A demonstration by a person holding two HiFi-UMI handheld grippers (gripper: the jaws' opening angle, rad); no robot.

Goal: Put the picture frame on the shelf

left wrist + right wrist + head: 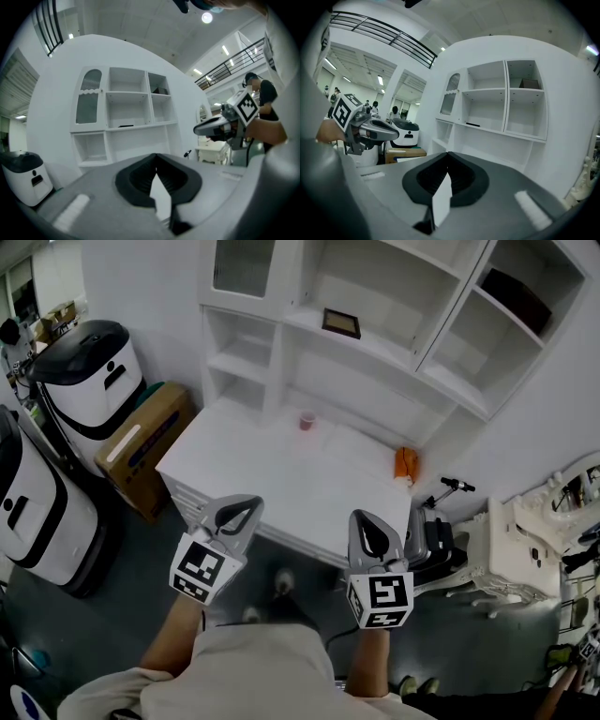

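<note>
A dark picture frame lies flat on a middle shelf of the white shelf unit; it shows as a thin dark strip in the left gripper view and again as the frame in the right gripper view. Both grippers hang well short of the unit, over the near edge of the white table. My left gripper is shut with nothing in it. Beside it, my right gripper is shut and empty too.
A small pink cup and an orange object stand on the table. Two white-and-black machines and a cardboard box sit at the left. A white ornate stand is at the right. A dark box occupies the upper right compartment.
</note>
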